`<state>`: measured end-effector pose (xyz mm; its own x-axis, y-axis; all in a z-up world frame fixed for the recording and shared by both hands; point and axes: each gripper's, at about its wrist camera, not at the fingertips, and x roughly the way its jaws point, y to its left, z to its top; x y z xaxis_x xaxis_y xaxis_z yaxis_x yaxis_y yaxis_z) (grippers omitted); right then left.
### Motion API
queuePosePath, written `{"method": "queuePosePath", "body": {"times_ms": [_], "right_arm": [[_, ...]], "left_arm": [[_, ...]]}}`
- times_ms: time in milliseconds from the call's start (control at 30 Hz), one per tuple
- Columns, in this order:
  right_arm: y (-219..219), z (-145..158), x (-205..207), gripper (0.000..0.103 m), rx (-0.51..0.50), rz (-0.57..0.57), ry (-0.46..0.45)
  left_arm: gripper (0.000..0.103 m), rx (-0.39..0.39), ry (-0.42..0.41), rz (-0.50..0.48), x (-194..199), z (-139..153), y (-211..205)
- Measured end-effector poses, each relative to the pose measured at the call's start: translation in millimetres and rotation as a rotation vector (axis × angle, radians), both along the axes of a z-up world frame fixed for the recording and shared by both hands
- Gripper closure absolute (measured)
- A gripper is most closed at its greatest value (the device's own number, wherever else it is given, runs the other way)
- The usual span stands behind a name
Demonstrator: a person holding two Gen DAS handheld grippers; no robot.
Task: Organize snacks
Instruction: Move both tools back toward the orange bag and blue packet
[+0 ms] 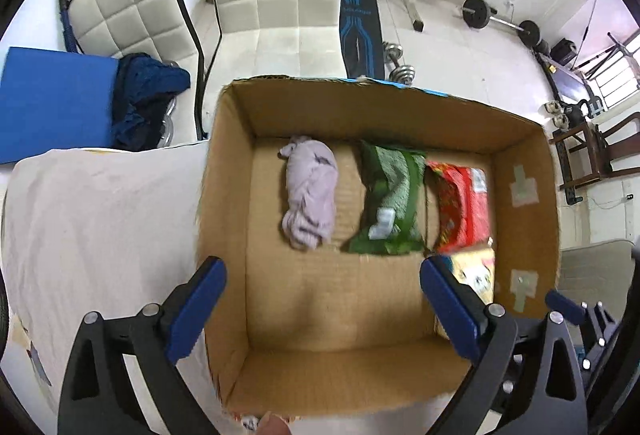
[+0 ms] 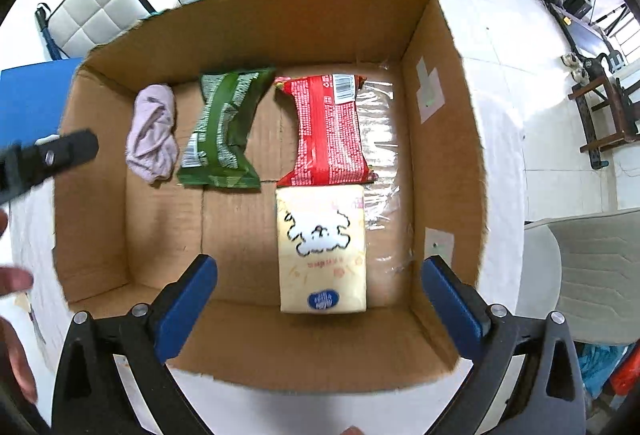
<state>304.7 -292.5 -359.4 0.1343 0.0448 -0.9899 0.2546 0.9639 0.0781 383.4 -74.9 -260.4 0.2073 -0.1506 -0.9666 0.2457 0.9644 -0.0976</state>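
Cardboard box (image 2: 440,139) — green packet (image 2: 224,127), red packet (image 2: 330,127), cream packet (image 2: 322,251) in rows; left gripper (image 1: 322,309) and right gripper (image 2: 320,307) both wide, empty — set the next snack squarely into bare floor.

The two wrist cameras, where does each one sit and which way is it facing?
Left wrist: on the left gripper, angled down into the cardboard box from its left side; its own open blue fingers show.
Right wrist: on the right gripper, above the box's near edge looking down; open fingers, plus a hand at the left edge.
Shared: box, purple cloth, green packet, red packet, cream packet.
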Motion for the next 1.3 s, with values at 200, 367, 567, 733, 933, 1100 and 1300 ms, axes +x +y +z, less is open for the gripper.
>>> {"method": "queuePosePath", "body": {"times_ms": [200, 367, 567, 733, 933, 1100, 1300], "right_arm": [[5, 32, -33, 0.000, -0.013, 0.008, -0.063], [8, 64, -62, 0.000, -0.019, 0.007, -0.139], [12, 93, -94, 0.000, -0.024, 0.001, -0.210], [22, 80, -121, 0.000, 0.088, 0.022, -0.201], [51, 16, -138, 0.000, 0.207, 0.096, -0.084], [61, -39, -132, 0.000, 0.241, 0.070, -0.041], [62, -90, -119, 0.014, 0.248, 0.011, -0.037]], "left_arm": [[0.004, 0.015, -0.093, -0.001, -44, 33, 4], [0.004, 0.020, -0.152, 0.006, -77, 55, 9], [0.004, -0.003, -0.159, 0.056, -112, 68, 23], [0.004, -0.003, -0.123, 0.156, -142, 52, 55], [0.004, 0.052, -0.010, 0.256, -171, -1, 98], [0.004, 0.102, 0.055, 0.323, -187, -42, 125], [0.004, 0.121, 0.104, 0.370, -197, -70, 144]]}}
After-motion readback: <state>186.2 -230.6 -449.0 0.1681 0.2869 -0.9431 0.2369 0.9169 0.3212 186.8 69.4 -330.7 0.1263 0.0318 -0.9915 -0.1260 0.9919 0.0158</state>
